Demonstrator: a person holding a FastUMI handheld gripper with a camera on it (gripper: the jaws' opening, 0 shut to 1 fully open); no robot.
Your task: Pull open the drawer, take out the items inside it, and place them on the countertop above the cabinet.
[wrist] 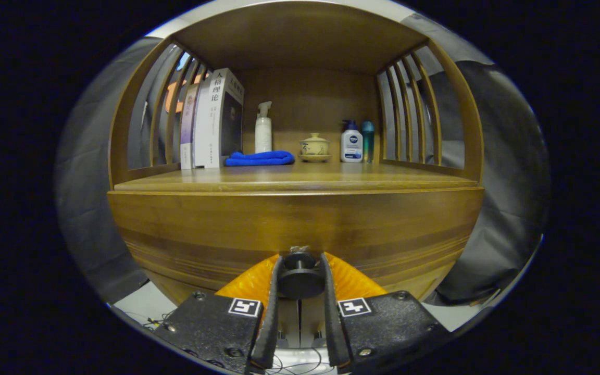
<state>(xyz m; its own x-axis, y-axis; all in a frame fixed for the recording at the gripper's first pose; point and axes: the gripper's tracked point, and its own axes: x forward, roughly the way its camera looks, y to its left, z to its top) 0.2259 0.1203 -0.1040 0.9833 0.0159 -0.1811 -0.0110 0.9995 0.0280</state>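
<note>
A wooden cabinet's drawer front [295, 224] faces me, with a dark round knob [300, 278] at its lower middle. My gripper [300, 263] is shut on the knob, one finger pressing each side of it. The drawer looks closed or barely out, and its inside is hidden. Above the drawer runs the wooden countertop [295, 182], under a shelf roof with slatted sides.
At the back of the countertop stand books [216, 120] on the left, a white spray bottle [263, 128], a folded blue cloth [260, 158], a lidded tea bowl on a saucer [314, 147], a white lotion bottle [351, 142] and a teal bottle [368, 139].
</note>
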